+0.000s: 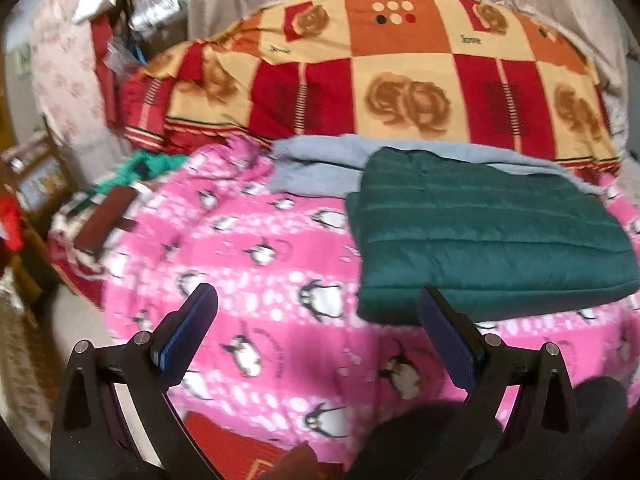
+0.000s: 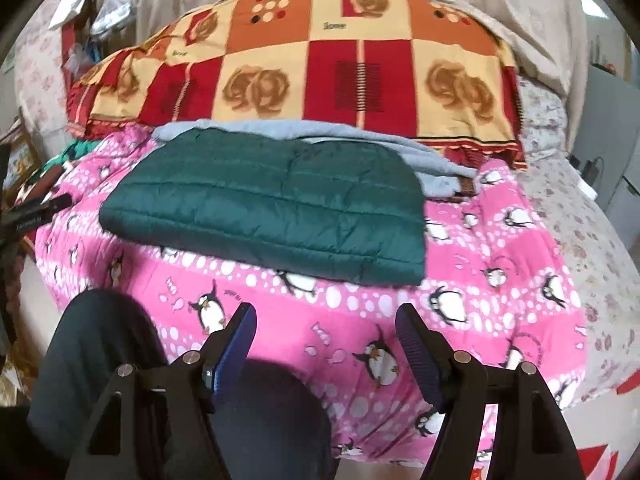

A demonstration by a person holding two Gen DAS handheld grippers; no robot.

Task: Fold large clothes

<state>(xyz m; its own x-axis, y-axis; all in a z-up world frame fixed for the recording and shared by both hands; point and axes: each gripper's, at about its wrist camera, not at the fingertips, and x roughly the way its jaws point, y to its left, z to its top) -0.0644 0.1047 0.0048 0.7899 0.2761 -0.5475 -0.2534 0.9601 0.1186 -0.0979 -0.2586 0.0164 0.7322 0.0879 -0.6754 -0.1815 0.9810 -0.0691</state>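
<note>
Left wrist view: left gripper (image 1: 318, 312) fingers wide apart, nothing between them, over pink penguin blanket (image 1: 256, 264) on bed. Folded green quilted jacket (image 1: 488, 236) lies ahead, right of fingers, its near corner close to right finger (image 1: 448, 340), not touching. Grey garment (image 1: 316, 160) behind jacket, patterned quilt (image 1: 400, 76) beyond.

Right wrist view: right gripper (image 2: 326, 316) fingers spread, empty. Jacket (image 2: 272, 204) flat on blanket (image 2: 500, 280), ahead, apart from fingertips. Person's dark knee (image 2: 264, 412) below.

The grey garment (image 2: 436, 168) lies mostly hidden under the green quilted jacket (image 2: 272, 200); left-side clutter (image 1: 100, 216) is blurred.
</note>
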